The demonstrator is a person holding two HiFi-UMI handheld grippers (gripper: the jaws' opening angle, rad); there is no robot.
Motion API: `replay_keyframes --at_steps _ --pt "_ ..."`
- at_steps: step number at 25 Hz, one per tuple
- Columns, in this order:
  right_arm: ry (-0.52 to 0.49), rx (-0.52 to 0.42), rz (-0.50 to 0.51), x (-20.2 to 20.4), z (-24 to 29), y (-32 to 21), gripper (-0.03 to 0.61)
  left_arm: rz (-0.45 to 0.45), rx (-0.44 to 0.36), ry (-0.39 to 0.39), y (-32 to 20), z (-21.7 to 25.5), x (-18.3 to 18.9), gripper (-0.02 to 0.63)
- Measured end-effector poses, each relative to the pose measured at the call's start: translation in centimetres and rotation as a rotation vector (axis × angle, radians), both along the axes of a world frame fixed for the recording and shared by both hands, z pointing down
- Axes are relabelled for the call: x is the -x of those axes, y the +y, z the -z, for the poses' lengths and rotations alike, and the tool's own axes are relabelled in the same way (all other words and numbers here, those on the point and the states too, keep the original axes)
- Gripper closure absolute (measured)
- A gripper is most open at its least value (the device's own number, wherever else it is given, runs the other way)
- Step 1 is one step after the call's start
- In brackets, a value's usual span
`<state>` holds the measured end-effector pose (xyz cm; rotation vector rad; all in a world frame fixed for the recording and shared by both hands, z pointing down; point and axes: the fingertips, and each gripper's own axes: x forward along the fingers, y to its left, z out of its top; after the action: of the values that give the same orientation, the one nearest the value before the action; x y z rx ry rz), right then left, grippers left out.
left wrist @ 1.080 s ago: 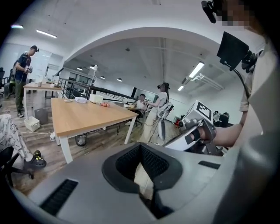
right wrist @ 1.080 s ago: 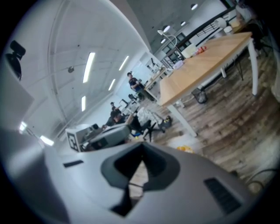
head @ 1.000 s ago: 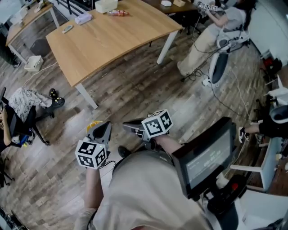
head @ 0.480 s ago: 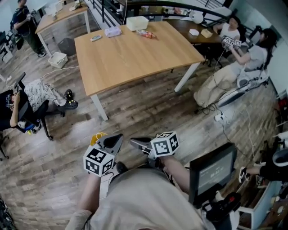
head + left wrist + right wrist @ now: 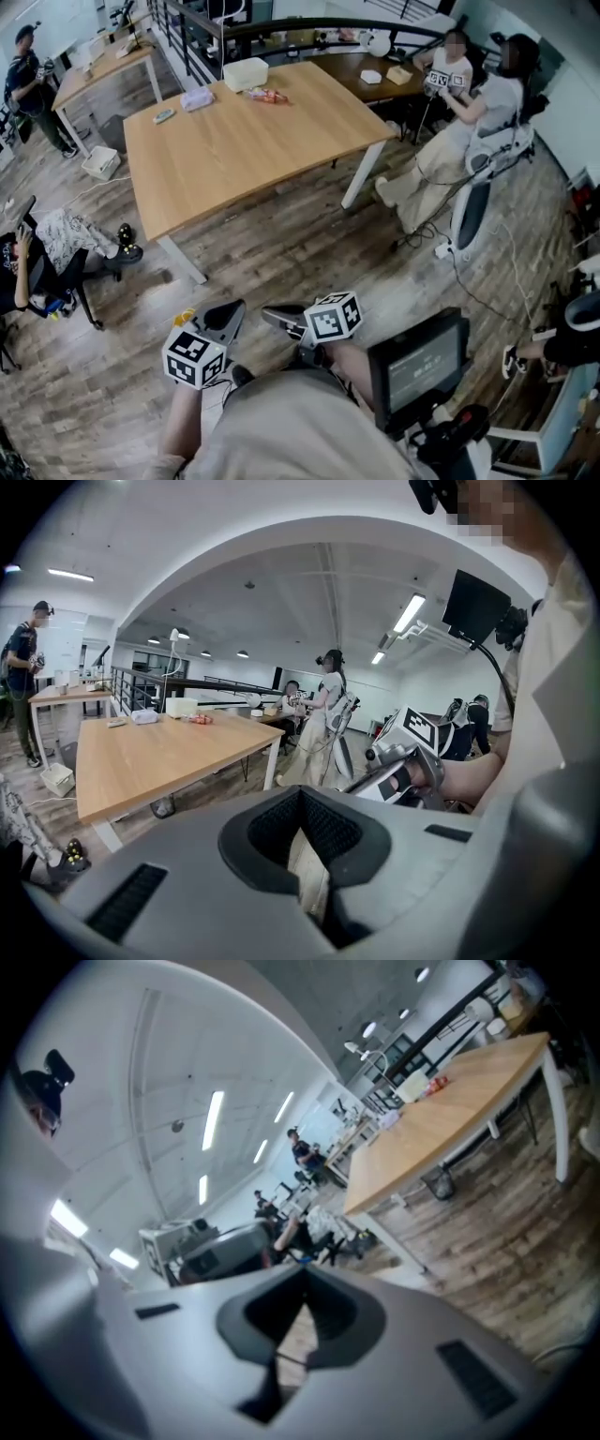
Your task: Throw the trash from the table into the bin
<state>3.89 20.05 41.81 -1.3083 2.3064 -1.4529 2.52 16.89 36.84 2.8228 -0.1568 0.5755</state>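
- Head view looks steeply down on a wooden floor (image 5: 281, 234), with both tools held low in front of the person, well apart from the worktop (image 5: 244, 150).
- Clenched tip to tip, the left tongs (image 5: 232, 309) grip nothing; the left gripper view shows the pads (image 5: 323, 832) pressed together.
- Beside them, the right tongs (image 5: 270, 314) are clenched the same way, with nothing held.
- Trash lies along the worktop's far side: a red wrapper (image 5: 267, 95) just beside a white box (image 5: 246, 72), and a pale packet (image 5: 197, 98) further left.
- Two seated people (image 5: 459, 103) are past the worktop's right end, and a monitor (image 5: 417, 361) stands at lower right.
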Motion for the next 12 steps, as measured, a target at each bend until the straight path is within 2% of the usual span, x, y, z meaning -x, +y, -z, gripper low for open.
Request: replay_keyframes --at_steps 6,12 --pt "-0.009 -0.021 -0.066 -6.6 0.1 1.4 0.574 -0.043 -0.037 0.002 0.9 0.4 -6.1 0.594" --pt "0.001 -0.03 -0.09 -12.1 0.2 3.2 0.574 -0.067 -0.052 0.005 2.4 0.5 -11.7 0.594"
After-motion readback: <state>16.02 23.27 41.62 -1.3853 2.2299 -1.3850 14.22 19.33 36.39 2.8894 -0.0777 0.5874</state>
